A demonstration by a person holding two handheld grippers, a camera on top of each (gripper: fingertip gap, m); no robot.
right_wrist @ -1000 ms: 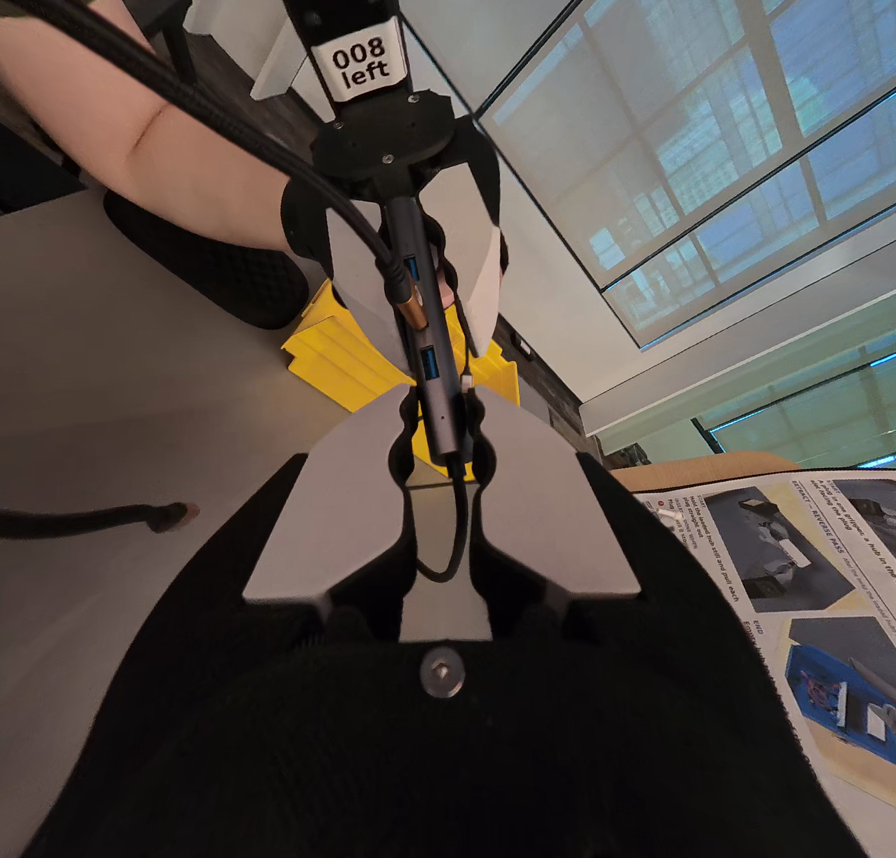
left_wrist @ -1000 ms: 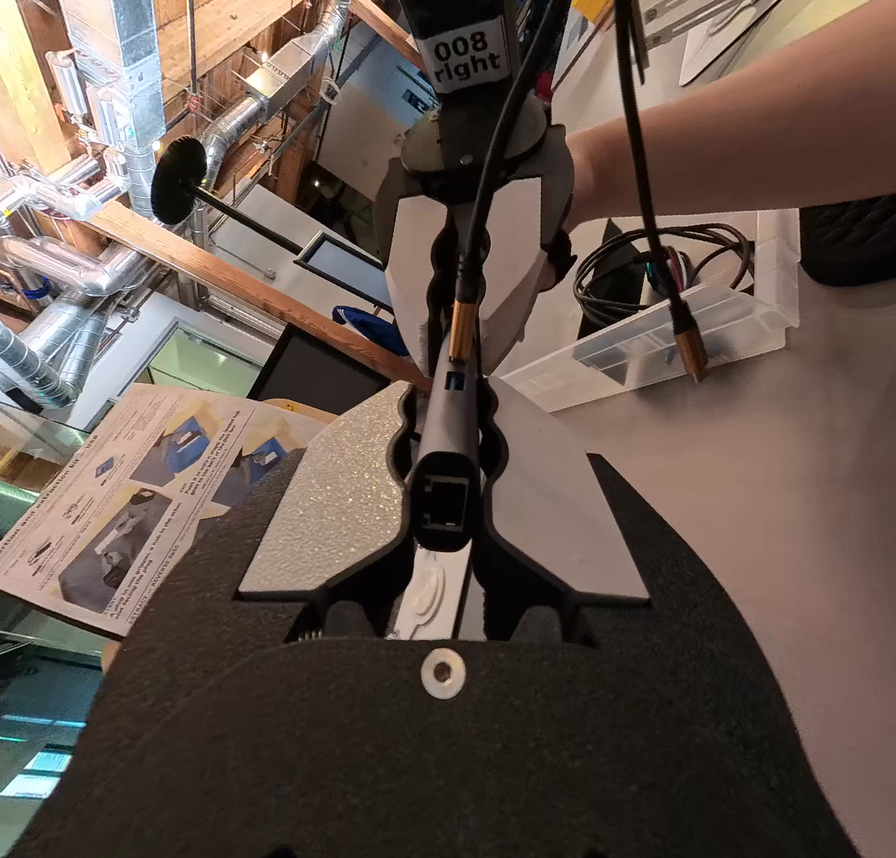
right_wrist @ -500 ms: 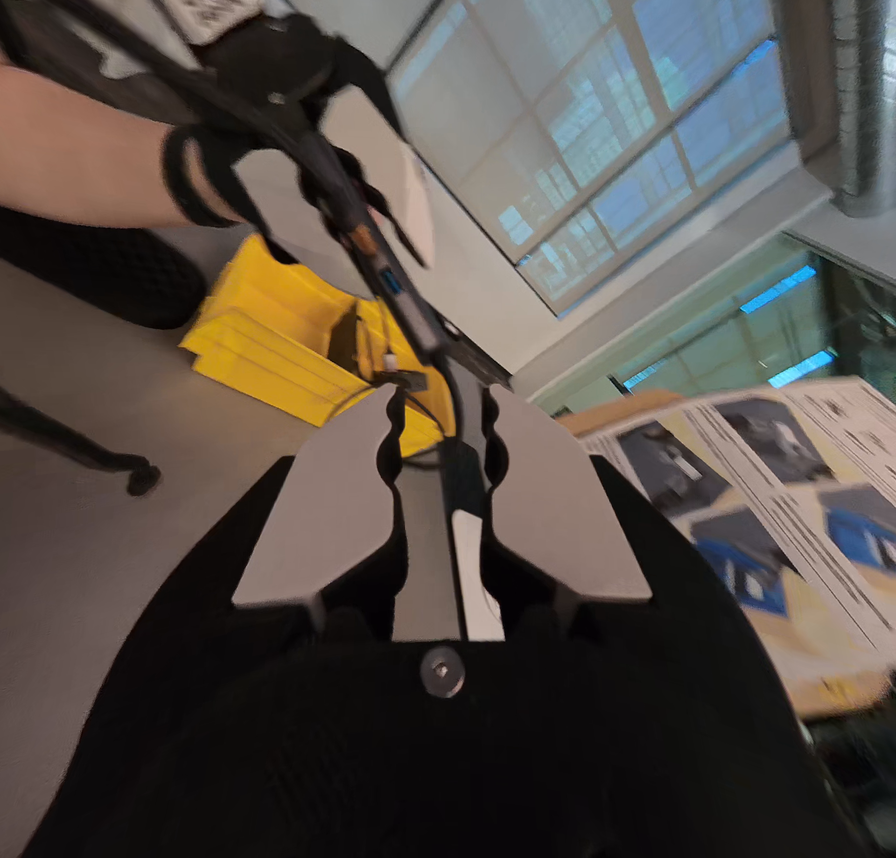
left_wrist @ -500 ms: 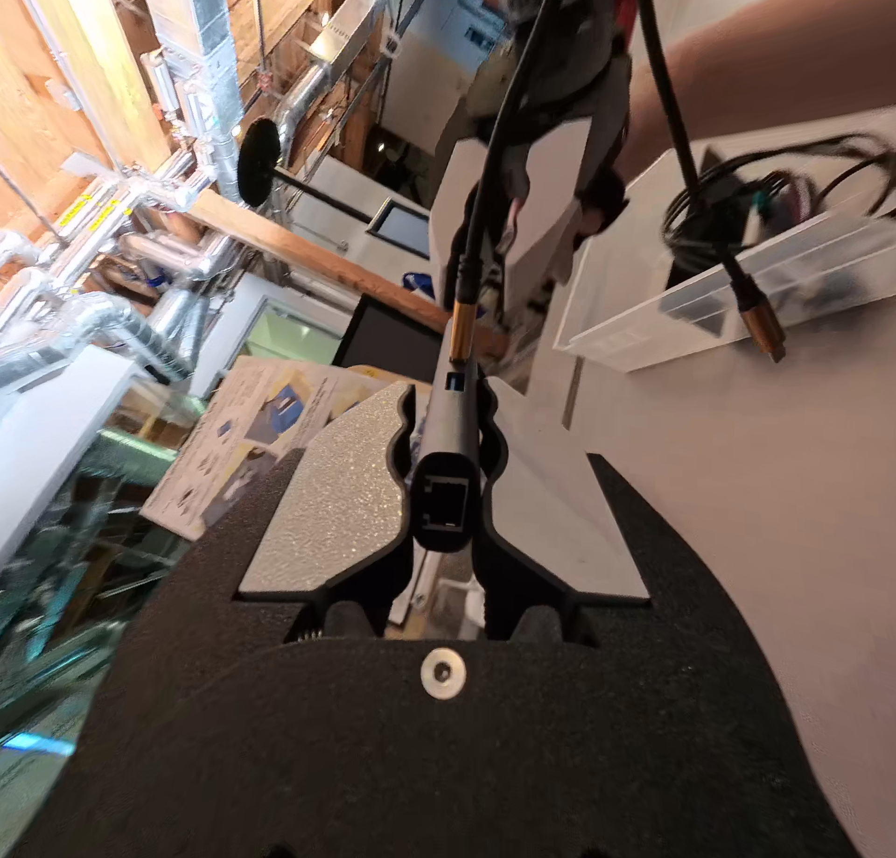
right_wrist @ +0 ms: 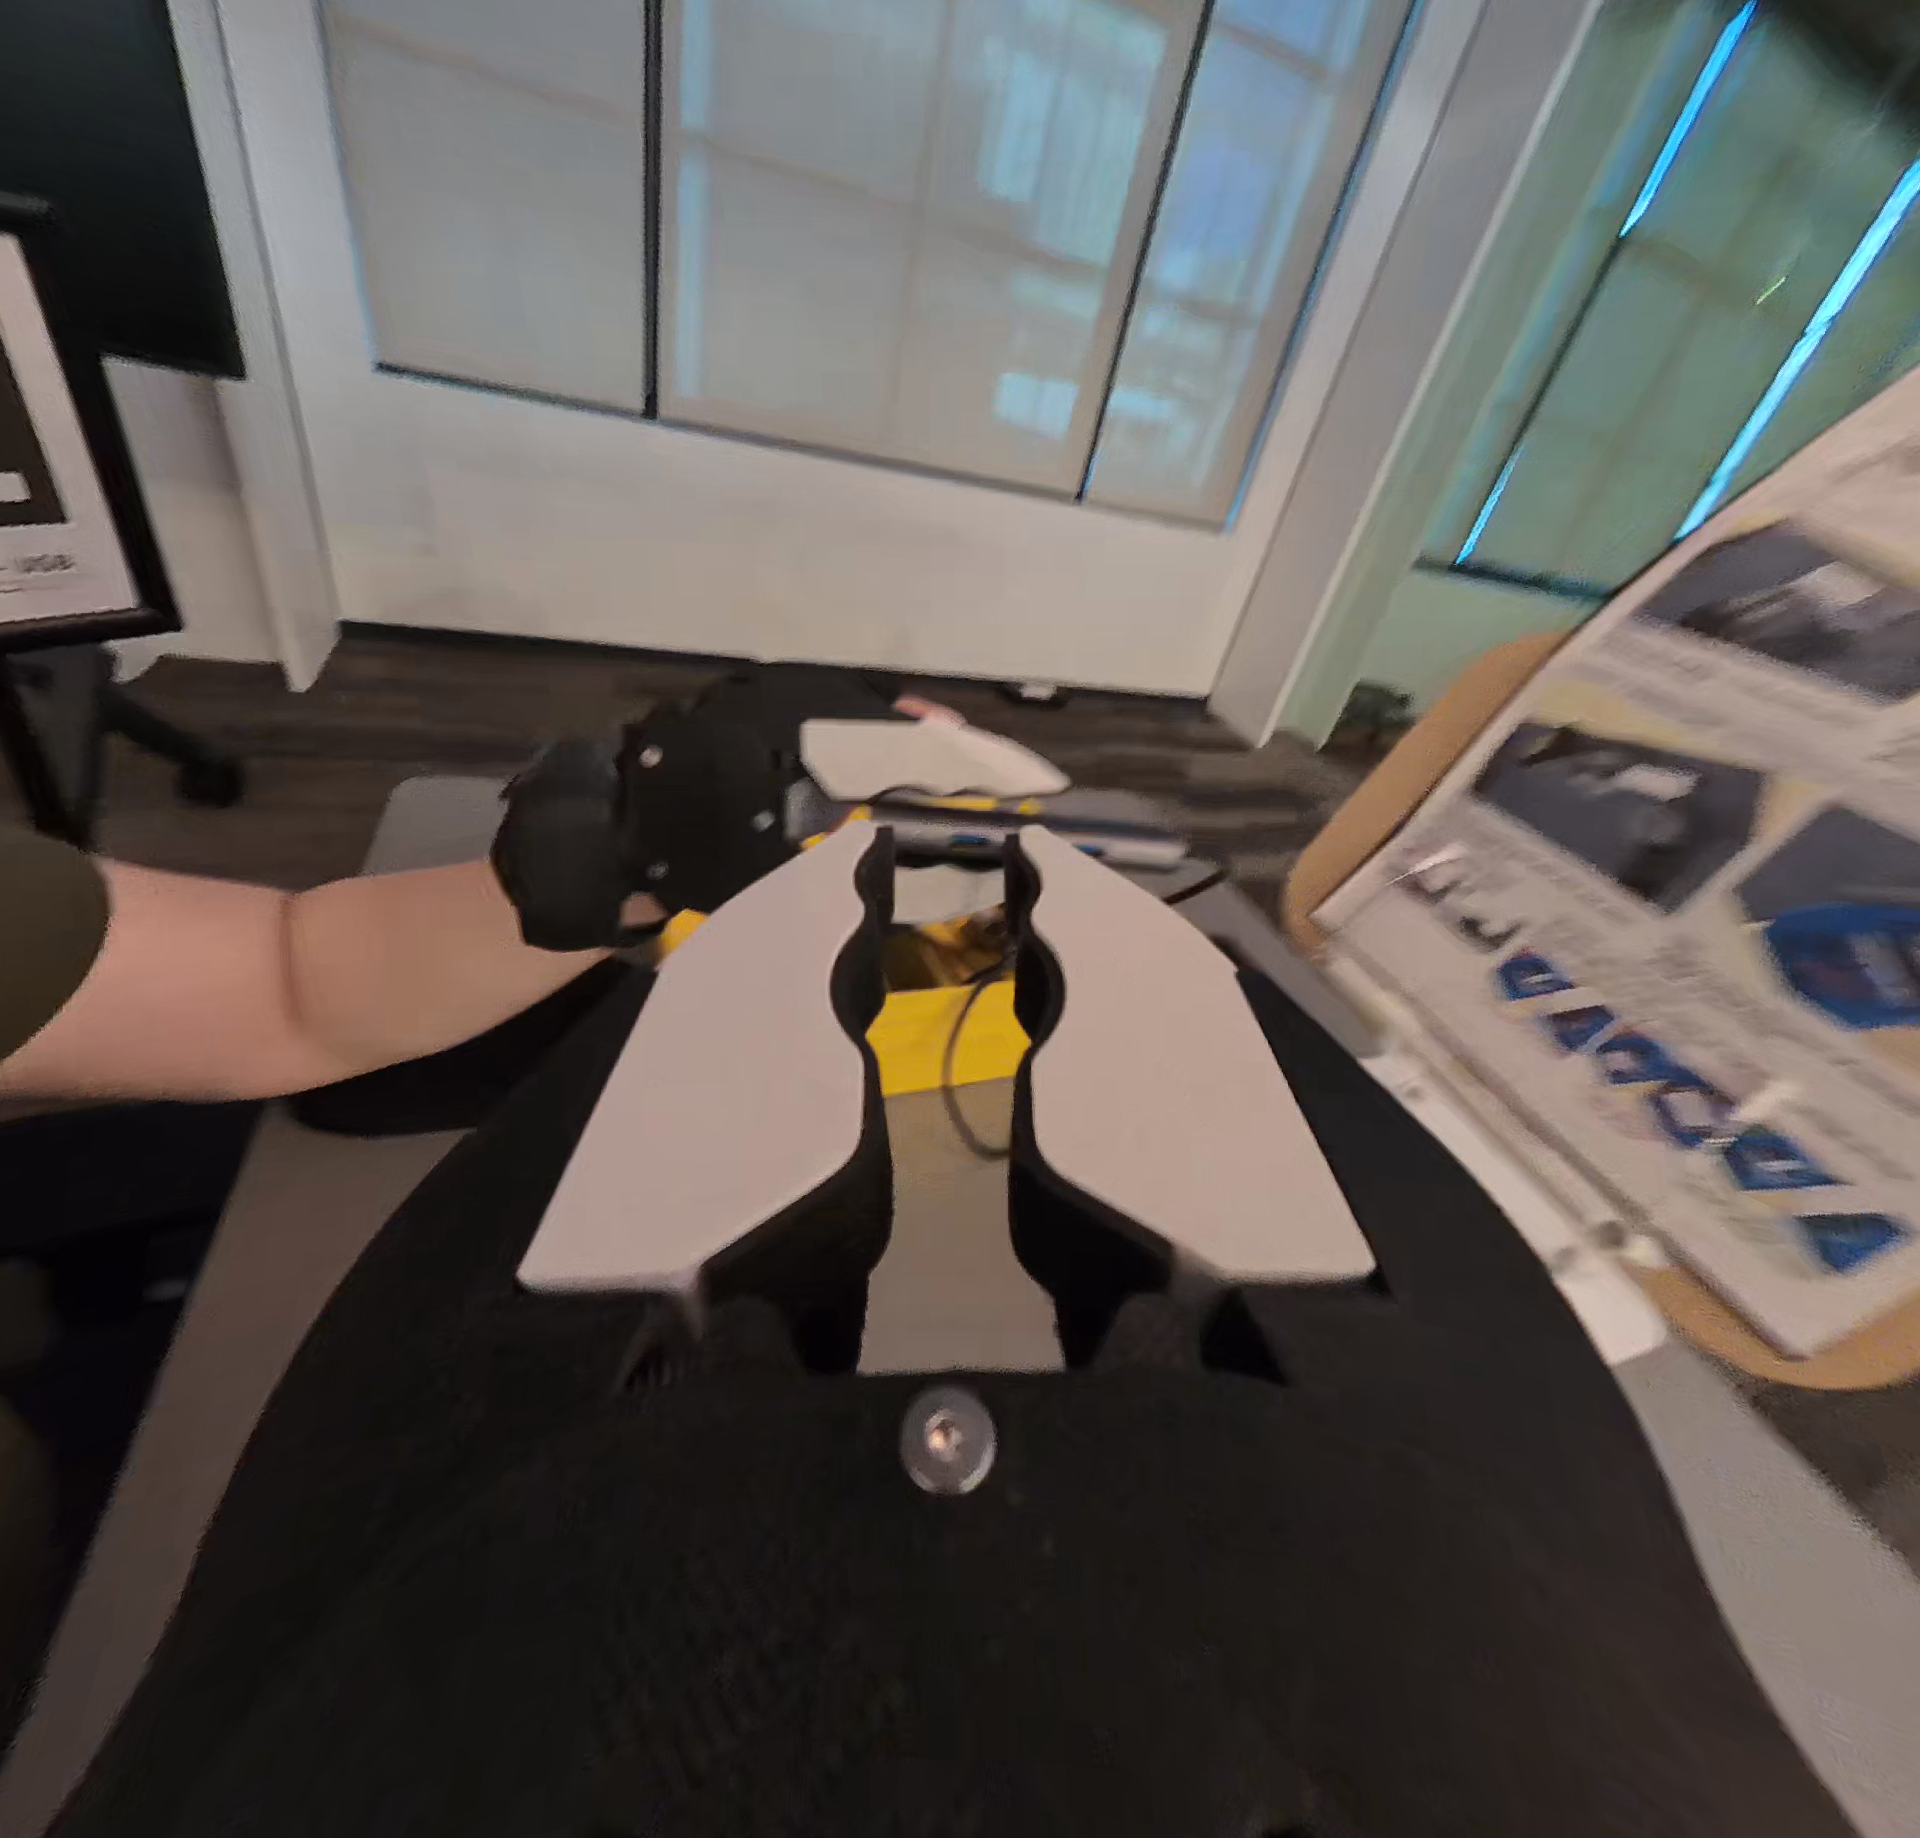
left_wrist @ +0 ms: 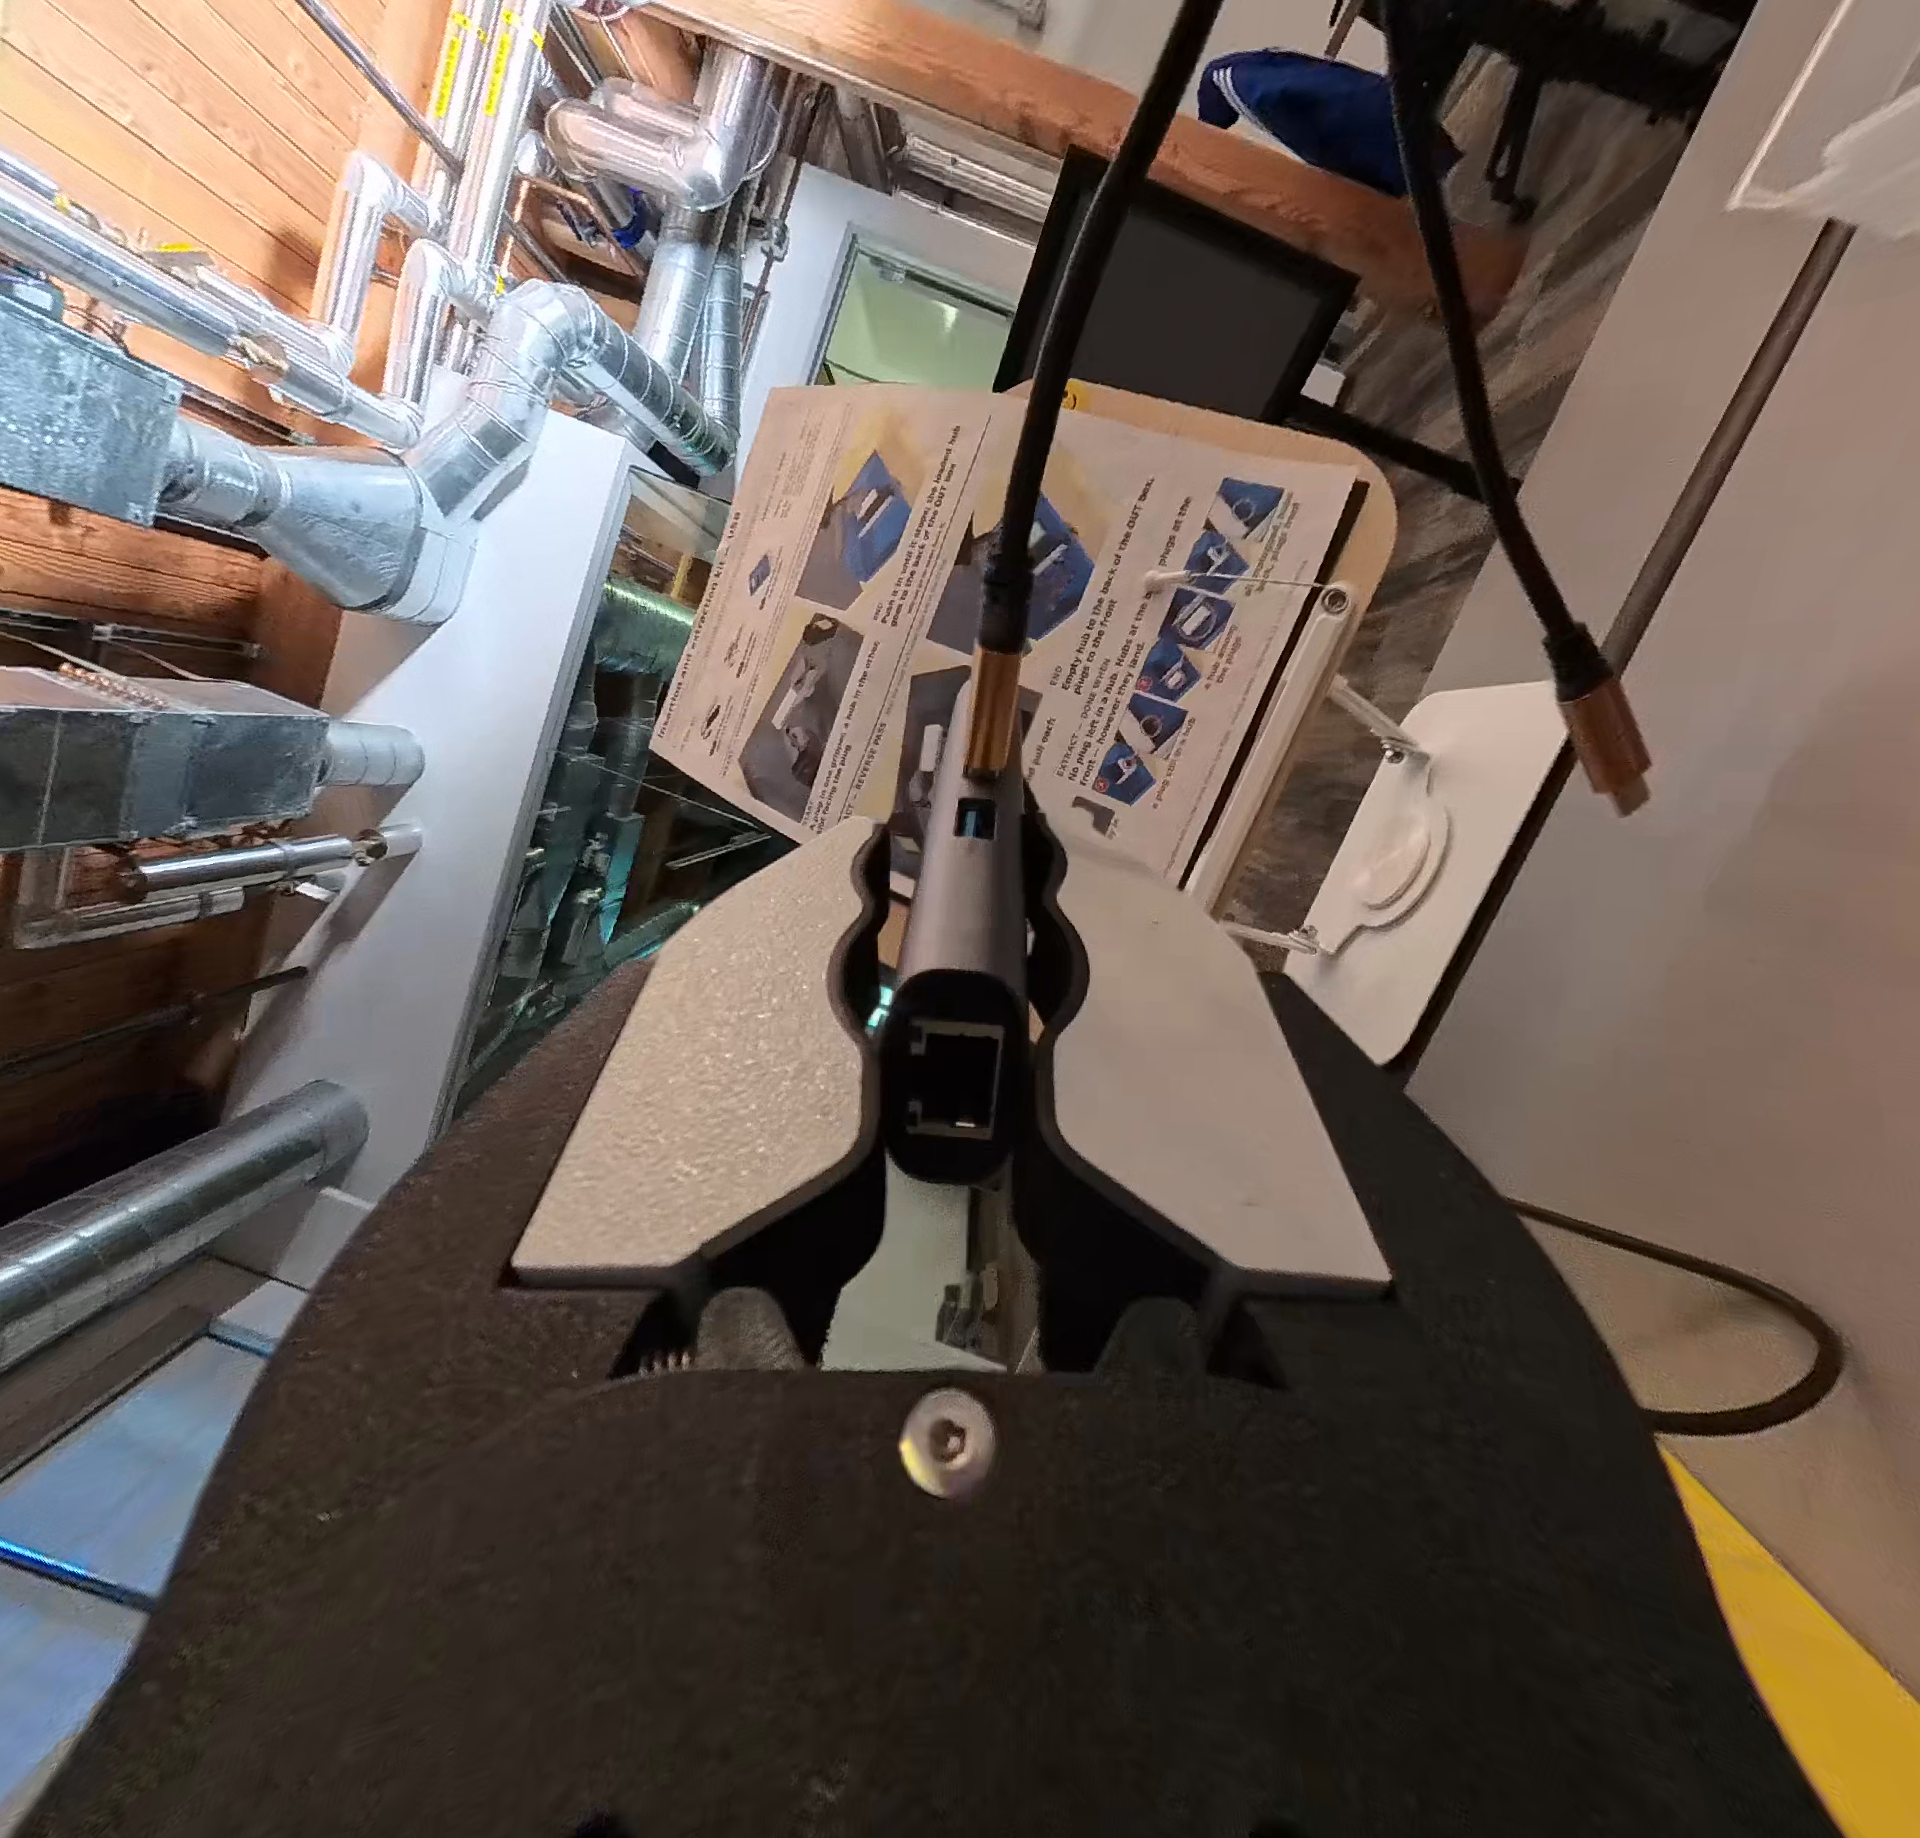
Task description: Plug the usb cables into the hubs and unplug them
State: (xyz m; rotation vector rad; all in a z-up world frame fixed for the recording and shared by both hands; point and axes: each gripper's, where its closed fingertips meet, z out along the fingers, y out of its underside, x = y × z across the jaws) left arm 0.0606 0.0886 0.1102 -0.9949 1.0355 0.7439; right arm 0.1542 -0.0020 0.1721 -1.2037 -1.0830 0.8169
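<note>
In the left wrist view my left gripper [left_wrist: 956,843] is shut on a grey USB hub [left_wrist: 951,957], whose end port faces the camera. A black cable [left_wrist: 1049,334] with a gold plug [left_wrist: 992,708] is plugged into the hub's top. The cable's second gold plug [left_wrist: 1605,760] hangs free to the right. In the right wrist view my right gripper [right_wrist: 948,843] is open with a narrow gap and holds nothing. Beyond it, the left gripper [right_wrist: 707,801], in a gloved hand, holds the hub over a yellow bin [right_wrist: 940,1035].
An instruction sheet on a wooden board stands on the table [left_wrist: 1039,593], and in the right wrist view it is on the right [right_wrist: 1662,905]. A thin black cable [right_wrist: 971,1061] hangs over the bin's front. The person's forearm [right_wrist: 312,988] reaches in from the left. The grey table [right_wrist: 935,1238] lies below. My hands' fingertips stand some 15 centimetres from each other.
My right gripper has come off the hub and cable and drawn back. My left gripper has swung away with the hub, the cable still plugged in, and now sits over the yellow bin.
</note>
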